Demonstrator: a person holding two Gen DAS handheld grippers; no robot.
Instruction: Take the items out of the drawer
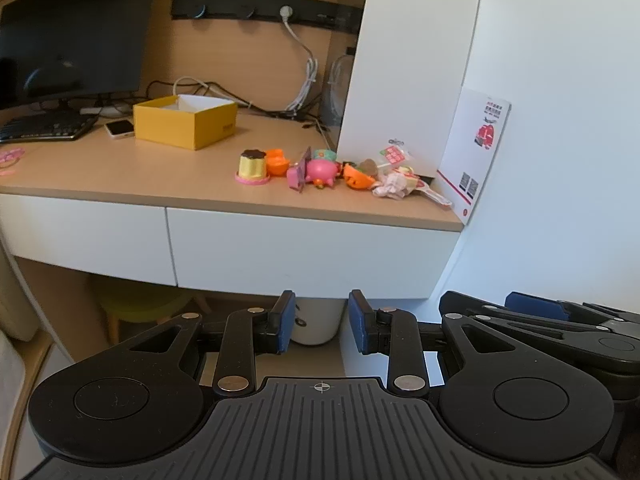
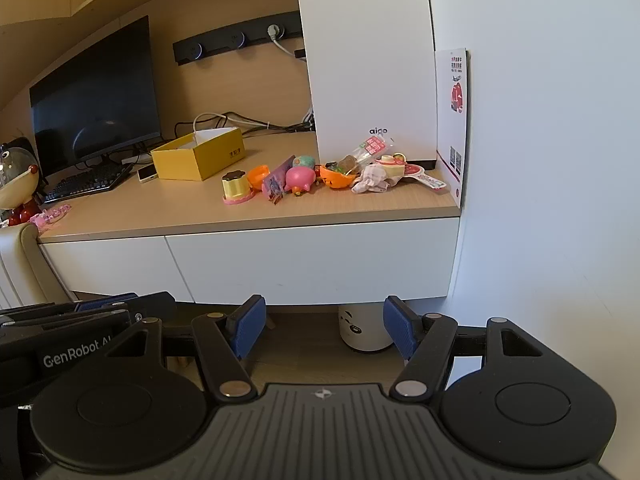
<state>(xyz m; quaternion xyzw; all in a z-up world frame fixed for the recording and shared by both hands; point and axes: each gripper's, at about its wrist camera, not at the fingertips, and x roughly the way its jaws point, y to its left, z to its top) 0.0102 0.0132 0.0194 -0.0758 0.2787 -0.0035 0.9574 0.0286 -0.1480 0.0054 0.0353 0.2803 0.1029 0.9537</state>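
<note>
Both claws hang side by side below the desk edge, jaws parted and empty: the left gripper (image 1: 322,322) and the right gripper (image 2: 324,330); just above and ahead of them the flat white handleless drawer front (image 2: 312,258) sits flush and closed; higher up, small bright plastic toys (image 2: 304,178) crowd the pale wooden desktop (image 1: 120,172), seemingly emptied out of the drawer.

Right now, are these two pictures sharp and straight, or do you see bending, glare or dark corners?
Left wrist view: the desk edge bows; the toys look slightly soft. Right wrist view: the white cabinet curves, the monitor carries a faint reflection, the corners go dark.
</note>
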